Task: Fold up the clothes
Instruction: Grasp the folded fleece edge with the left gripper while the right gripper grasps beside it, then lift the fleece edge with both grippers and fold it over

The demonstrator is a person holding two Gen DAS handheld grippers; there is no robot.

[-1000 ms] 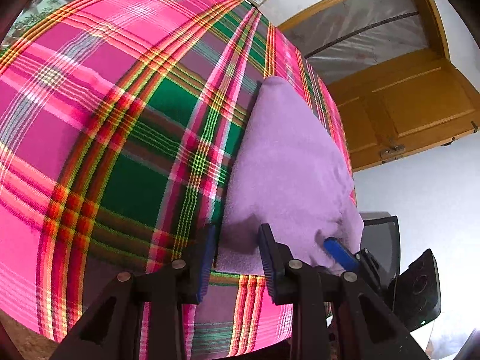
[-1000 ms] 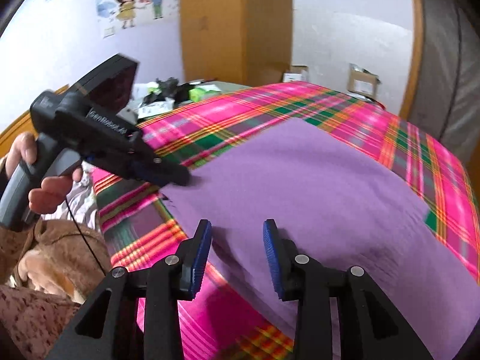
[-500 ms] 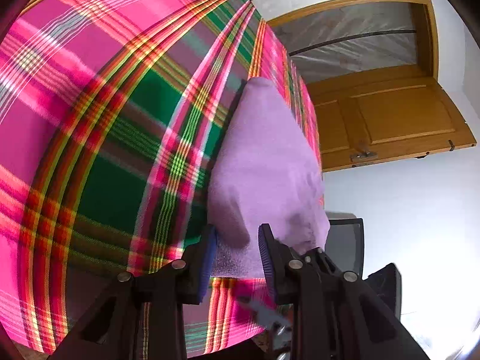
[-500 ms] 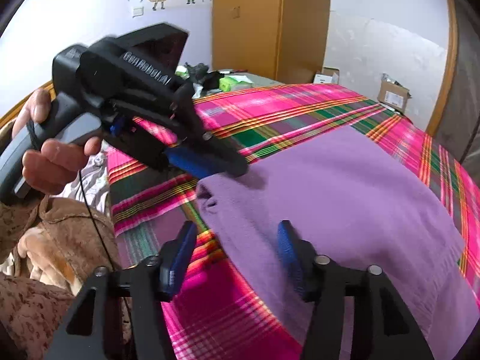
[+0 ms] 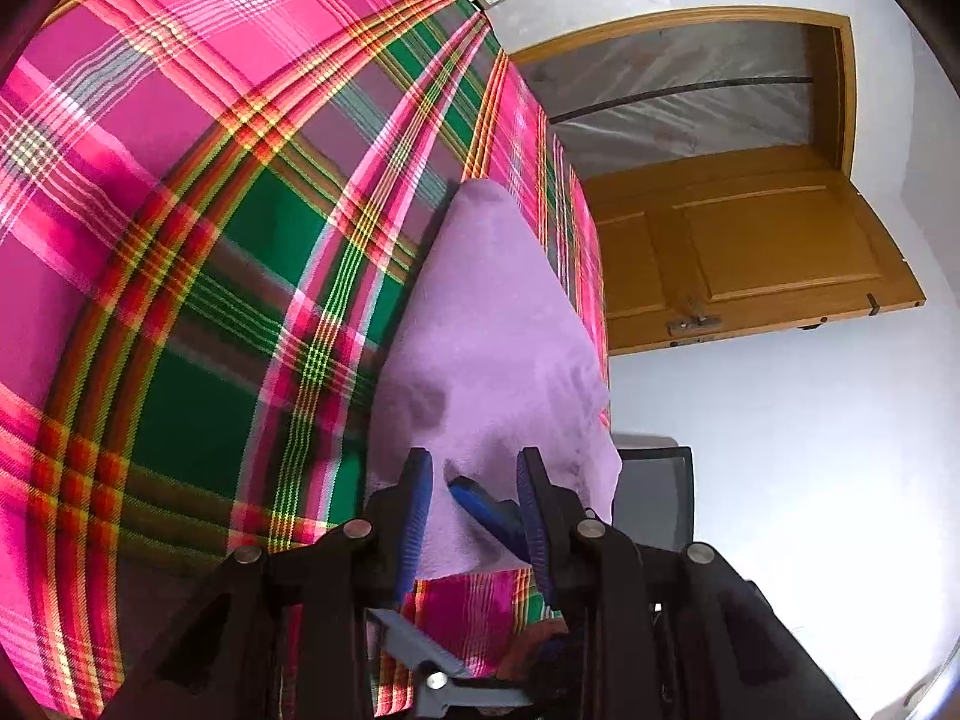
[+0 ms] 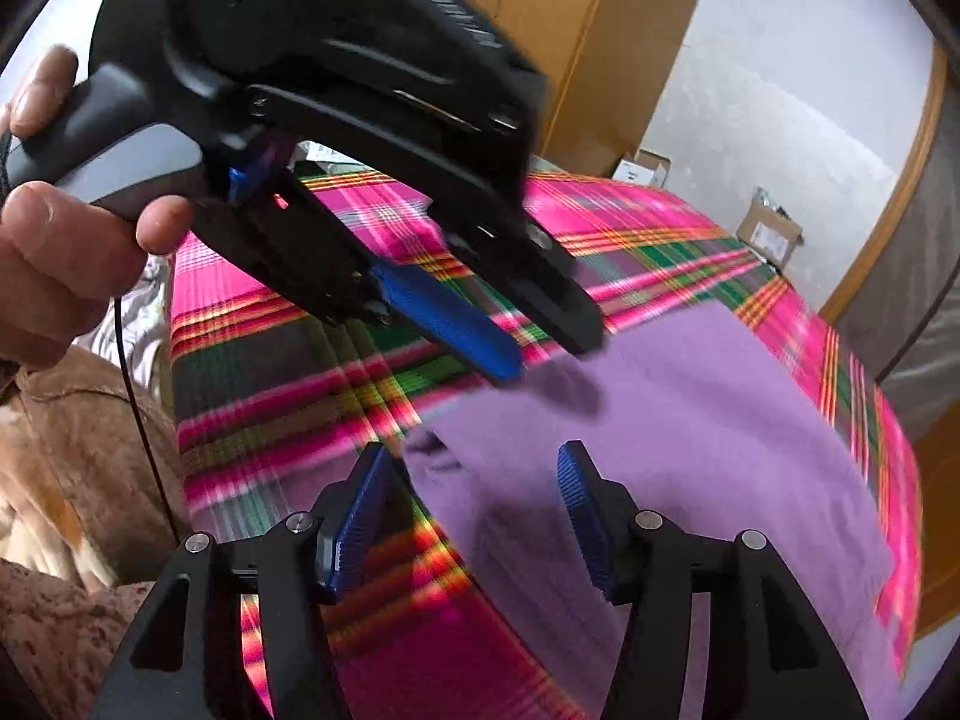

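A purple cloth lies flat on the plaid bedcover, its near corner toward both cameras. My left gripper is open and hovers just over that corner, with nothing pinched. A blue finger of the other gripper shows between its fingers. In the right wrist view the purple cloth spreads to the right. My right gripper stands wide open low over its near edge. The left gripper, held by a hand, crosses in front, tips just above the cloth.
The pink and green bedcover covers the whole bed. A wooden door stands open beyond the far side, with a black chair near it. Cardboard boxes sit against the wall. A brown sleeve is at the left.
Both grippers have closed in on the cloth's near corner. The right gripper's jaws have spread wider. The left gripper has swung close across the right camera.
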